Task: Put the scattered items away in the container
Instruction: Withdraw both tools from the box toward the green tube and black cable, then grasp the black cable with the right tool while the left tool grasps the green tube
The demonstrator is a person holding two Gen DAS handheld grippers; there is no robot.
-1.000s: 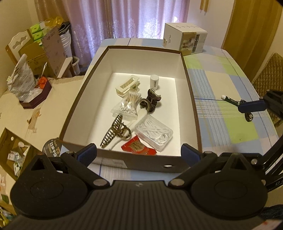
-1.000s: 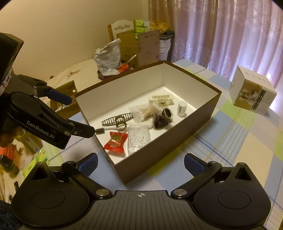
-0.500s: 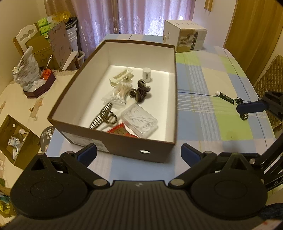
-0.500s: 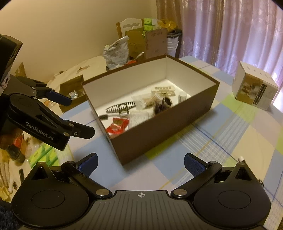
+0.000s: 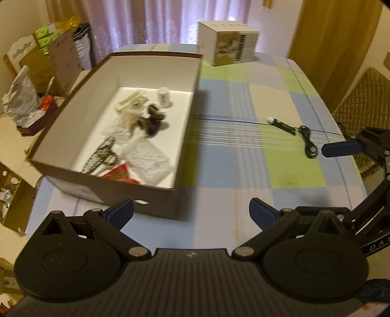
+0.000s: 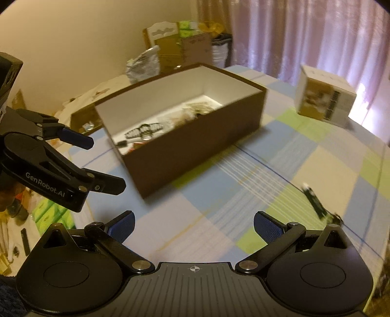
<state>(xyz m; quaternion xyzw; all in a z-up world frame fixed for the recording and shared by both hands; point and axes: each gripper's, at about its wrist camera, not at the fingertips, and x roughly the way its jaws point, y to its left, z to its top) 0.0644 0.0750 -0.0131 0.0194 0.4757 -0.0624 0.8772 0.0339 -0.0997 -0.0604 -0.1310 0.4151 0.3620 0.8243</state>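
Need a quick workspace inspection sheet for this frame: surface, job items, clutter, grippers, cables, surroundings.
Surface: checked tablecloth, mostly bare.
Job's things: brown box holds hair claw, red packet, clear case, white bottle; thin pen-like item lies outside on the cloth.
Clutter: white carton beyond the box.
Grippers: left gripper and right gripper both open, empty.
Cables: black cord beside the pen-like item.
Surroundings: curtains, cardboard boxes at left.

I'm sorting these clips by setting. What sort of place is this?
Probably a room in a home: a table under a pastel checked tablecloth, sheer pink window curtains, and stacked cardboard boxes beside a white carved chair back.
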